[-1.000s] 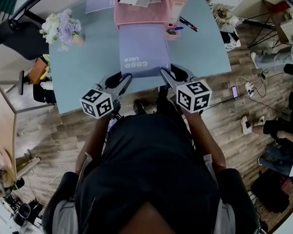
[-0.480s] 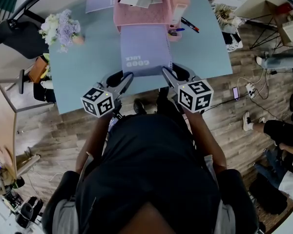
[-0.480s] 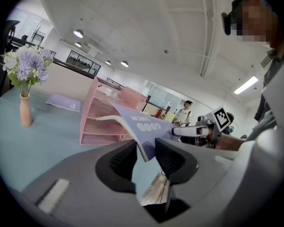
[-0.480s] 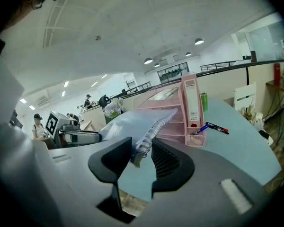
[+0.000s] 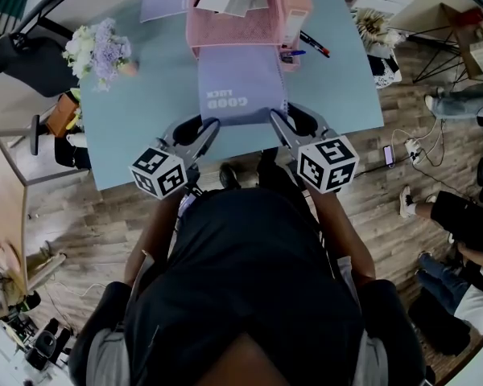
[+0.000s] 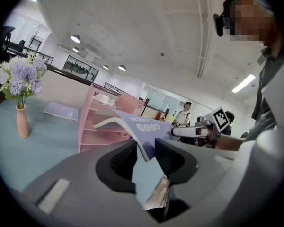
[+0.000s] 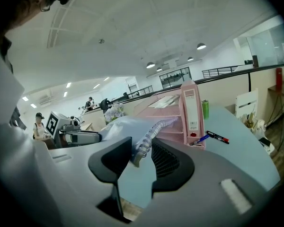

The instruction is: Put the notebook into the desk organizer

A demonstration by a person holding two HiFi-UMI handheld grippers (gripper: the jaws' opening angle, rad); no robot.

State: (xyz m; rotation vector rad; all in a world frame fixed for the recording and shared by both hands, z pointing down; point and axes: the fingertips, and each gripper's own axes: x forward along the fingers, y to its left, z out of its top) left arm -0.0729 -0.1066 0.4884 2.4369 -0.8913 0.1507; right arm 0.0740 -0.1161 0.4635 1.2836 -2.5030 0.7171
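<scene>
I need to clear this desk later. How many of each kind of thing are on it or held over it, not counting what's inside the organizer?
Purple notebooks: 2 (spiral notebook, flat notebook)
Pink desk organizer: 1
Vase of flowers: 1
Pens: 2 (blue pen, red-and-black marker)
Green can: 1
Total: 7
</scene>
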